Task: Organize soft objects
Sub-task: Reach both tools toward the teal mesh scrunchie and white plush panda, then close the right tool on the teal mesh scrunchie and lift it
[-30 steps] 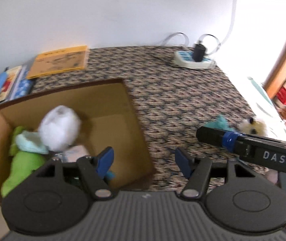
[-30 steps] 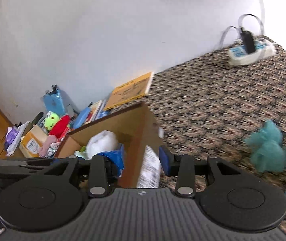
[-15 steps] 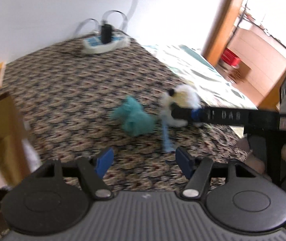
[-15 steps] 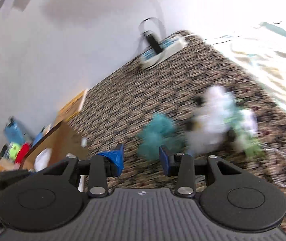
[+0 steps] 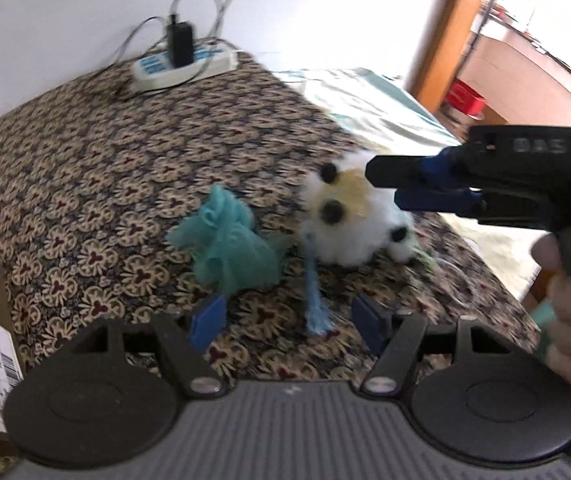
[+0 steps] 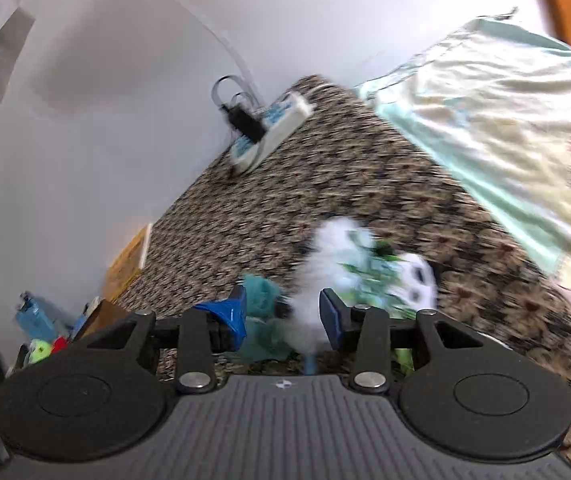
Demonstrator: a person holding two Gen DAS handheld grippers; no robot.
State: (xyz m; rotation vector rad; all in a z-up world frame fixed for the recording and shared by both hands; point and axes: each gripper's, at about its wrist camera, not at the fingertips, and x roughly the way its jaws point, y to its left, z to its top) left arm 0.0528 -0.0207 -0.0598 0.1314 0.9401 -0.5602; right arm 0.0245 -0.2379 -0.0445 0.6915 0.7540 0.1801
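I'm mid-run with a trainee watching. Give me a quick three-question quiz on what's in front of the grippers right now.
1. Which soft thing lies nearest the left gripper?
2. True or false: the right gripper is shut on the white plush toy.
3. What sits at the far edge of the patterned cloth, by the wall?

Key
1. The teal mesh pouf, just ahead of the open jaws.
2. False: its jaws are opening and the toy is ahead of them, not pinched.
3. A white power strip with a black plug in it.

- Power strip (image 5: 183, 63) with black plug by the wall, on patterned cloth (image 5: 85, 152).
- Pale green sheet (image 6: 497, 120) beside it.
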